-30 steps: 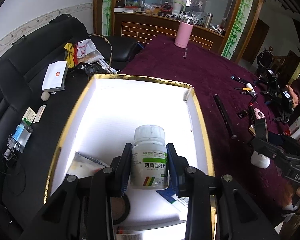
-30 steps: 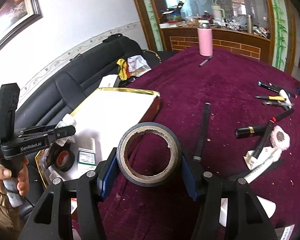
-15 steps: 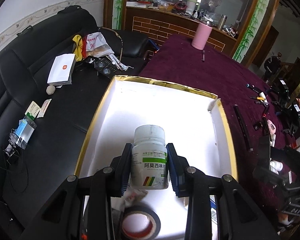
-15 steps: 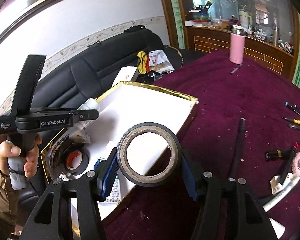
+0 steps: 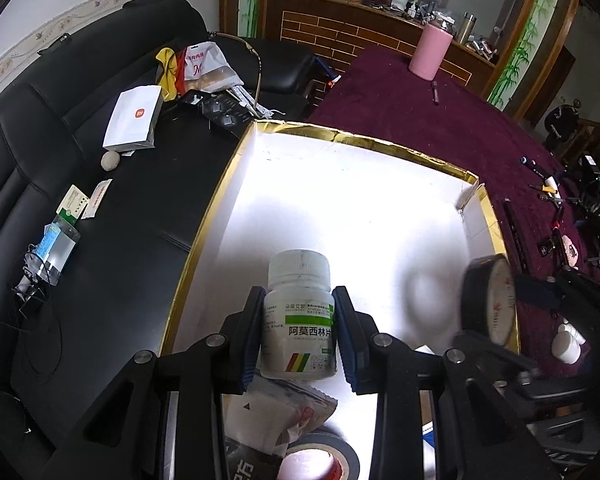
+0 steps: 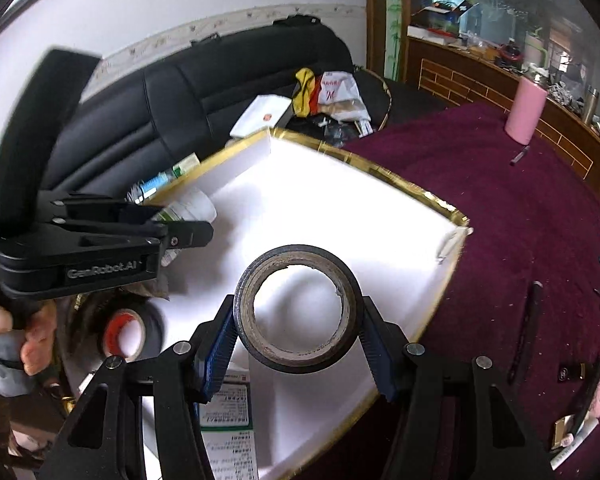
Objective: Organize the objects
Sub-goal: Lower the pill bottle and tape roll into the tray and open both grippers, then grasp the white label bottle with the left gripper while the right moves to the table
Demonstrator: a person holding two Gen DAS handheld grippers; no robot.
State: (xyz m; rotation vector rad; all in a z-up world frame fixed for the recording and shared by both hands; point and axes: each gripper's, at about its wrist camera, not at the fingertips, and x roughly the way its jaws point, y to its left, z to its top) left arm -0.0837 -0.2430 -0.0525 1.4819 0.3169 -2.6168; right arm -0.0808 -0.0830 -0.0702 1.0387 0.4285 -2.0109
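left gripper [image 5: 299, 334] clamped on upright pill bottle [image 5: 299, 320] — cap toward 12 o'clock, right gripper [image 6: 298, 330] clamped on tape roll [image 6: 298, 308] — hole facing camera, both over white box [image 6: 340, 216], second tape roll [image 6: 126, 330] at 9 o'clock

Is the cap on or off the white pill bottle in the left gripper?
On. The white ribbed cap sits on the neck of the pill bottle, which the left gripper clamps by its labelled sides over the white box.

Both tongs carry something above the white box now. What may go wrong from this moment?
1. The left tongs with the pill bottle and the right tongs with the black tape roll are close together over the gold-rimmed box; they may bump.
2. A dropped bottle may land on the packet and red-cored tape roll below it and tip over.
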